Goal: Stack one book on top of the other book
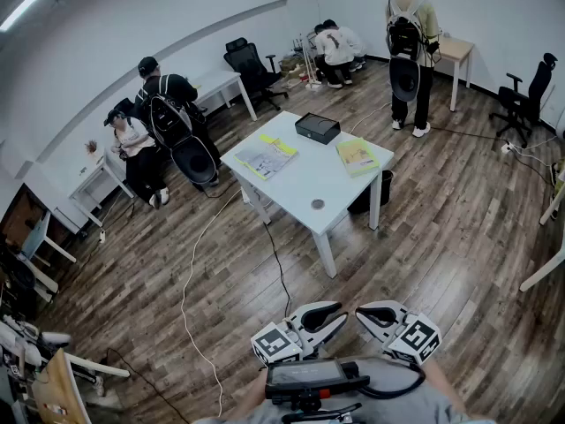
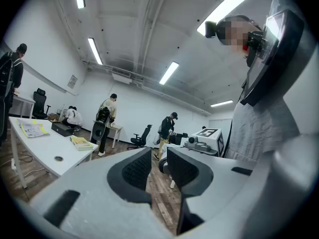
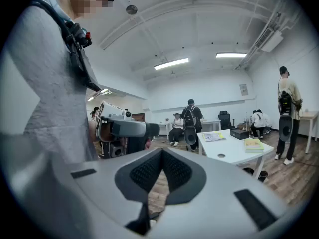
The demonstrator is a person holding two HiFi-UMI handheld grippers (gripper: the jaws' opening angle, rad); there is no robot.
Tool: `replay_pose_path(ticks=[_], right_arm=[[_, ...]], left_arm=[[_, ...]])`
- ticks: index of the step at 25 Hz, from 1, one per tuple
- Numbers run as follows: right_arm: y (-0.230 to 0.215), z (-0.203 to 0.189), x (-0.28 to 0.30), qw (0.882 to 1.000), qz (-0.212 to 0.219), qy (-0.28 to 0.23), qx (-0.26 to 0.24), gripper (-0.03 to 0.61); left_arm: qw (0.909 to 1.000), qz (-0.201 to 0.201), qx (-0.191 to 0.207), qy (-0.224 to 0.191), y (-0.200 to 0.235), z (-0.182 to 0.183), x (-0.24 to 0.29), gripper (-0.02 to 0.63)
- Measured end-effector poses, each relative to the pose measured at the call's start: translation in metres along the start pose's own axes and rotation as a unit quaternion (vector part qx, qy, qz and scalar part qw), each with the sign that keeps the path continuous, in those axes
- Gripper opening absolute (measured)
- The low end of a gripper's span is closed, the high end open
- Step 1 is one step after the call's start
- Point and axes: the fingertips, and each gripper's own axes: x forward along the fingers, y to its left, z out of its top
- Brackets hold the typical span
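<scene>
Two books lie apart on the white table [image 1: 300, 184]. A flat, pale book with a yellow edge [image 1: 267, 157] [image 2: 32, 129] [image 3: 213, 136] is on its left side. A thicker yellow-green book [image 1: 357, 155] [image 2: 82, 143] [image 3: 253, 144] lies near its right corner. Both grippers are held close to my body, well short of the table. My left gripper [image 1: 334, 318] [image 2: 158, 159] has its jaws a small gap apart with nothing between them. My right gripper [image 1: 366, 316] [image 3: 161, 161] is shut and empty. The two grippers point towards each other.
A black box [image 1: 317, 127] sits at the table's far edge and a small round disc [image 1: 318, 204] near its front corner. Cables [image 1: 187, 281] trail over the wood floor. Several people [image 1: 410, 34], office chairs [image 1: 528, 91] and side desks [image 1: 457, 51] ring the room.
</scene>
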Motion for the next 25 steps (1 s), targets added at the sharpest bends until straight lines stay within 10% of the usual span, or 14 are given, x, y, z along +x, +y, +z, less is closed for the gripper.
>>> replay_pose_path(ticks=[25], right_arm=[[0.021, 0.004, -0.016, 1.0, 0.01, -0.016, 0.014, 0.031]], left_arm=[[1.0, -0.005, 0.001, 0.005, -0.026, -0.005, -0.007, 0.02]])
